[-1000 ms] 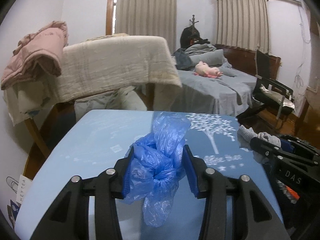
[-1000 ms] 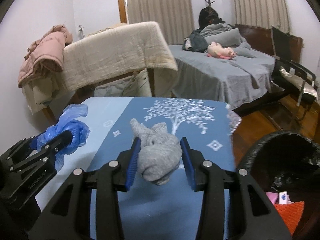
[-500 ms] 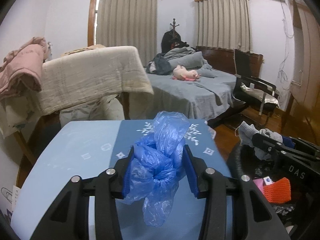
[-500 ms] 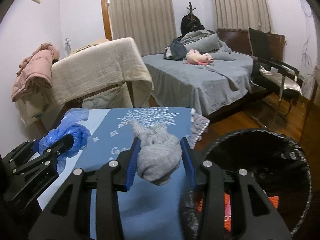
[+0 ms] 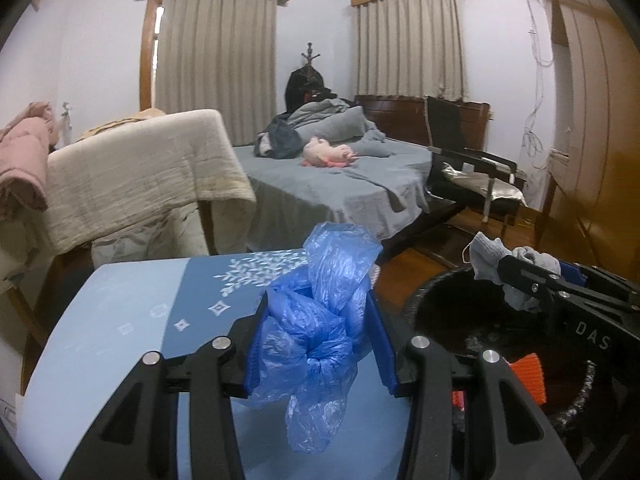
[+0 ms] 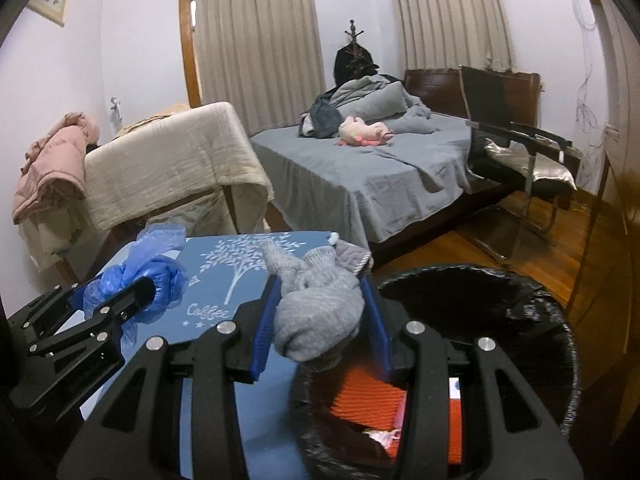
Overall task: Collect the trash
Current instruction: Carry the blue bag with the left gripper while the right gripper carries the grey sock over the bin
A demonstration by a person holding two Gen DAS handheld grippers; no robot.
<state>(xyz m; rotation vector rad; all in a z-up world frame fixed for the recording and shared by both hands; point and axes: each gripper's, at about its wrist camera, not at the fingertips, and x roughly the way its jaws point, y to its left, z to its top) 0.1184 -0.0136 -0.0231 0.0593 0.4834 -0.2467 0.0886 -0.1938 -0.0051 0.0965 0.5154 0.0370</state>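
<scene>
My left gripper (image 5: 318,340) is shut on a crumpled blue plastic bag (image 5: 320,328) above the blue table (image 5: 120,340). My right gripper (image 6: 322,316) is shut on a balled grey sock (image 6: 320,308) and holds it over the near rim of a black bin (image 6: 520,340). The bin holds an orange item (image 6: 368,400) and other scraps. In the left wrist view the right gripper (image 5: 532,284) with the sock (image 5: 488,256) is over the bin (image 5: 460,312). In the right wrist view the left gripper (image 6: 120,292) with the bag (image 6: 156,276) is at the left.
A grey cloth (image 6: 352,256) lies at the table's far right corner. Behind are a bed (image 6: 380,168), a blanket-draped rack (image 6: 168,160), a black chair (image 6: 516,152) and wooden floor (image 6: 560,248).
Both grippers have moved right, away from the table's middle toward the bin. The right gripper with the sock now hangs over the bin's rim. Both grips are unchanged.
</scene>
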